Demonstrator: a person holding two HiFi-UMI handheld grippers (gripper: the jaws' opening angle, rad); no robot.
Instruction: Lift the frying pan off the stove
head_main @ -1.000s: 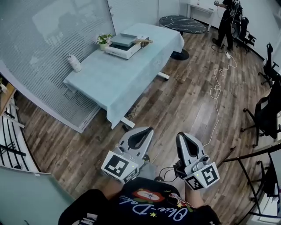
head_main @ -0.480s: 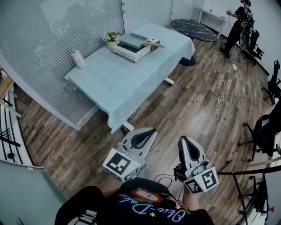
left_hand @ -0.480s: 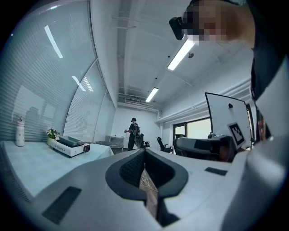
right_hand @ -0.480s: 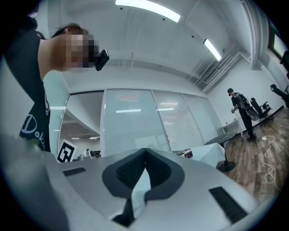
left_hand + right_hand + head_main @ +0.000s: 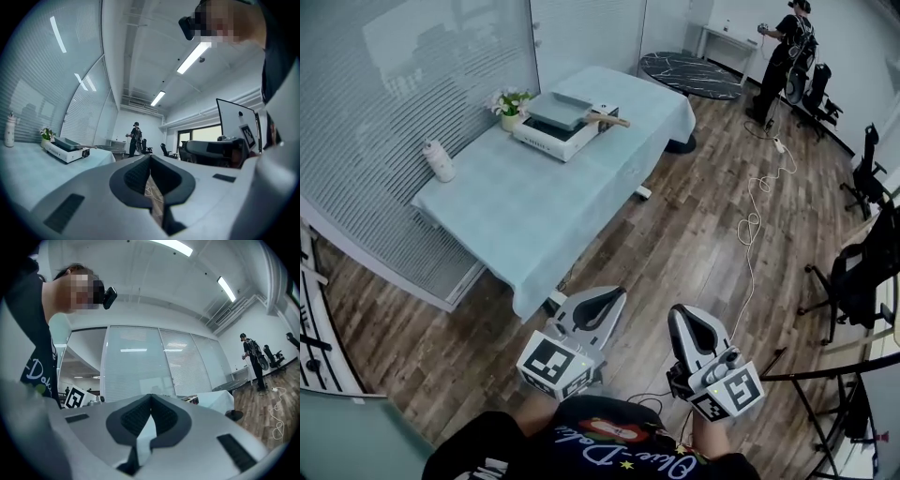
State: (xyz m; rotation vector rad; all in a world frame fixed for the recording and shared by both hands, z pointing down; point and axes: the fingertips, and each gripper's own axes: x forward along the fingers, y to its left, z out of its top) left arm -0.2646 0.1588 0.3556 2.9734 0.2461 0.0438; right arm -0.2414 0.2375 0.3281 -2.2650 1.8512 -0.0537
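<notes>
Resting on the white stove (image 5: pixel 546 138), the frying pan (image 5: pixel 557 109) sits at the far end of the counter (image 5: pixel 534 202). Its wooden handle (image 5: pixel 609 118) points right, past the stove edge. A potted plant (image 5: pixel 508 99) stands just beside the stove on the left. A white bottle (image 5: pixel 439 160) stands near the counter's left edge. Both grippers are well apart from the pan, held low over the wooden floor (image 5: pixel 694 225), close to the person's chest. On the left gripper (image 5: pixel 612 296), the fingers (image 5: pixel 135 174) are pressed together with nothing between them. On the right gripper (image 5: pixel 682 313), the fingers (image 5: pixel 133 417) are likewise together and empty. A second person (image 5: pixel 783 52) stands at the far right of the room.
</notes>
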